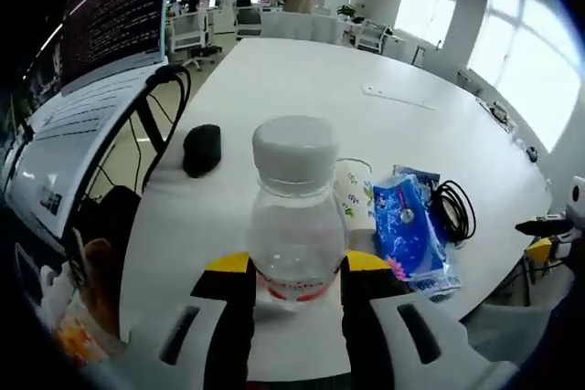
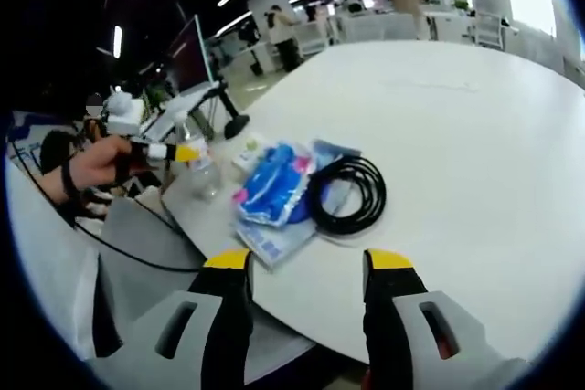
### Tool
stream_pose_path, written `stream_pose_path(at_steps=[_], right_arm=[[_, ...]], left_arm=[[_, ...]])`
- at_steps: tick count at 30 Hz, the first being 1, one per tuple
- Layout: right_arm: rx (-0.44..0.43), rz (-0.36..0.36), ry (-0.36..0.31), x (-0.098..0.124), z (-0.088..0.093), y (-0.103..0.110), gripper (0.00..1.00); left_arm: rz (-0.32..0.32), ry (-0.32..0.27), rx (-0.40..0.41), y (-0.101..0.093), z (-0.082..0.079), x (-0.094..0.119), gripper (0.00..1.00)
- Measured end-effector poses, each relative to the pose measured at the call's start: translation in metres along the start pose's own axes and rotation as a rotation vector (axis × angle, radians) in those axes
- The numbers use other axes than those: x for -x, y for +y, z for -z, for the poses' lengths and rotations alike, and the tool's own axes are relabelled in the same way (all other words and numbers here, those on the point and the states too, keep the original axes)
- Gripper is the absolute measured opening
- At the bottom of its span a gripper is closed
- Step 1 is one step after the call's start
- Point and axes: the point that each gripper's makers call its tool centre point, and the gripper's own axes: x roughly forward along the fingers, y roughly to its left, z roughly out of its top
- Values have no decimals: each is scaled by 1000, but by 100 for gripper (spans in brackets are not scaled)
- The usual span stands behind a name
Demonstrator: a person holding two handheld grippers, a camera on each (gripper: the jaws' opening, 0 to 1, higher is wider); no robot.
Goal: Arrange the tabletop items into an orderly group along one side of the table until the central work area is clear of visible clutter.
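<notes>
A clear plastic bottle with a white cap stands near the table's near edge, and my left gripper is shut on its lower body, one yellow-tipped jaw on each side. Right of it lie a patterned white cup, a blue packet and a coiled black cable. In the right gripper view, my right gripper hangs open over the table edge, just short of the blue packet and the cable. The left gripper, held by a hand, grips the bottle at the left.
A black mouse lies left of the bottle near the table edge. A sheet of paper rests farther out on the white table. A monitor on a stand rises at the left. Office desks and people fill the background.
</notes>
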Motion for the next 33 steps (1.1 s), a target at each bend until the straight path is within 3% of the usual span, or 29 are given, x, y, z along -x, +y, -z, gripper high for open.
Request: stream_pose_path(at_steps=[10, 33], right_arm=[[2, -7, -1, -3, -2, 3, 46], [19, -20, 13, -6, -3, 11, 46]], left_arm=[[-20, -56, -33, -1, 10, 9, 35], [-46, -89, -78, -1, 20, 9, 35]])
